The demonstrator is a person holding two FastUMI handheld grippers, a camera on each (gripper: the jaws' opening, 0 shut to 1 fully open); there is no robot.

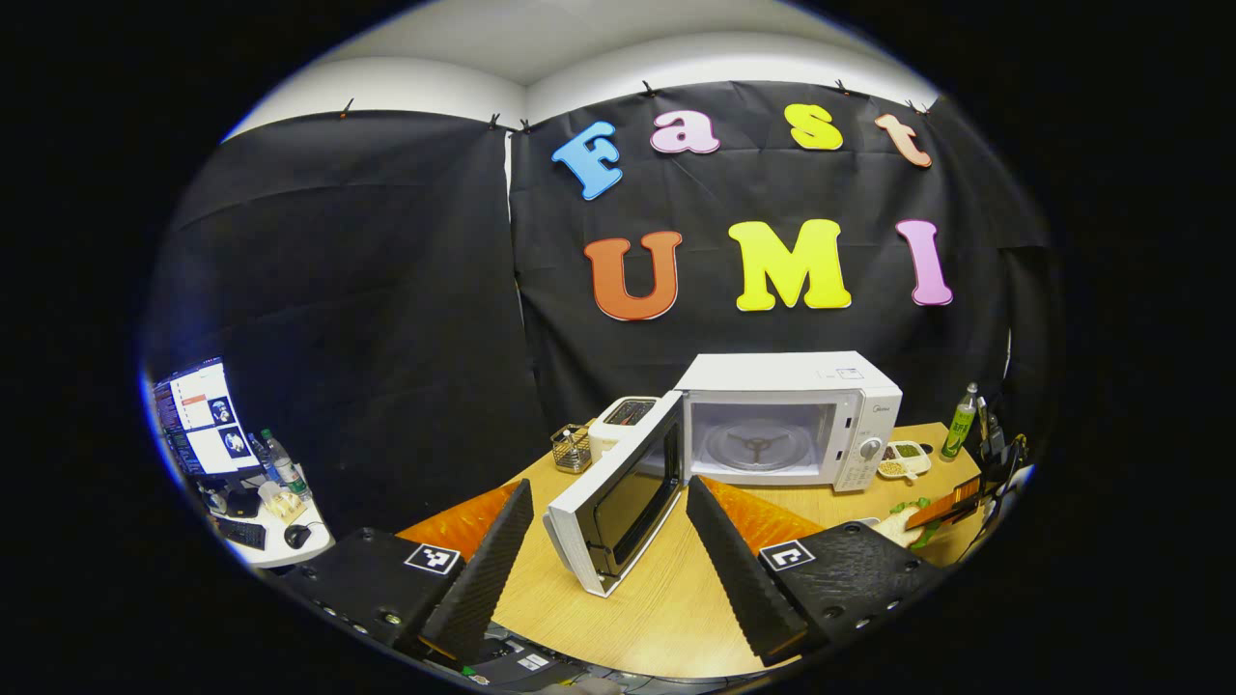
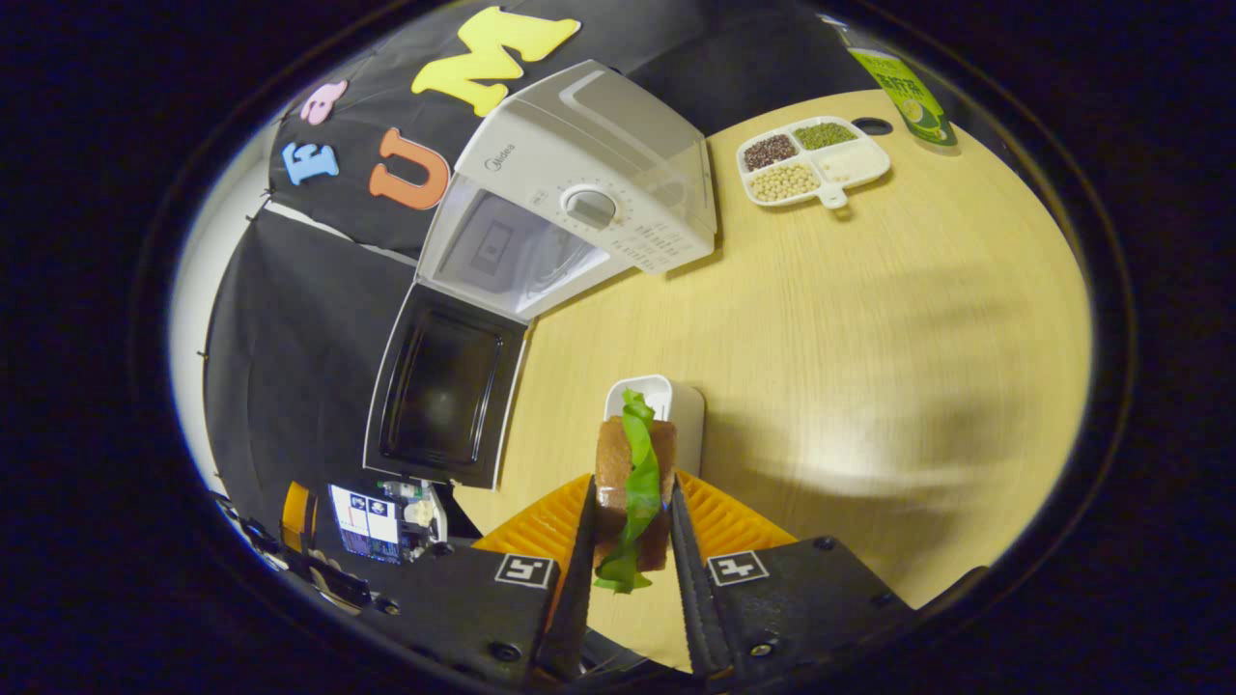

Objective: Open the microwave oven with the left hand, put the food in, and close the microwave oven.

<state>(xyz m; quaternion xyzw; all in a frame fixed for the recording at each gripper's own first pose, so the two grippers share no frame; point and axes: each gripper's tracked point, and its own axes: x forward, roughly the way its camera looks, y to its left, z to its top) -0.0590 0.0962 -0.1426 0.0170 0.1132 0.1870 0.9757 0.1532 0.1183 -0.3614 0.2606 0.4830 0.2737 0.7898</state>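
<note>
Food: brown bread slices with a green leaf between them (image 2: 632, 483), clamped between both fingers of the right gripper (image 2: 632, 541), held above the round pale-wood desk (image 2: 869, 319) near its front edge. Jaws nearly closed, pressing the sandwich from both sides.
Small white rectangular dish (image 2: 657, 398): on the desk just beyond the sandwich.
White microwave oven with dial (image 1: 787, 420): toward the desk's back edge; dark-glass door (image 1: 618, 497) swung wide, glass turntable (image 1: 758, 446) bare.
Left gripper (image 1: 603, 569): jaws wide apart, holding nothing, fingers either side of the door's edge.
Step, judged: carrying food into the cavity. Advice: grip kept level and firm, entry straight through the opening, clear of the door, release low over the turntable.
White four-part tray of beans (image 2: 813, 159), green bottle (image 1: 960, 422): beside the oven, well clear.
</note>
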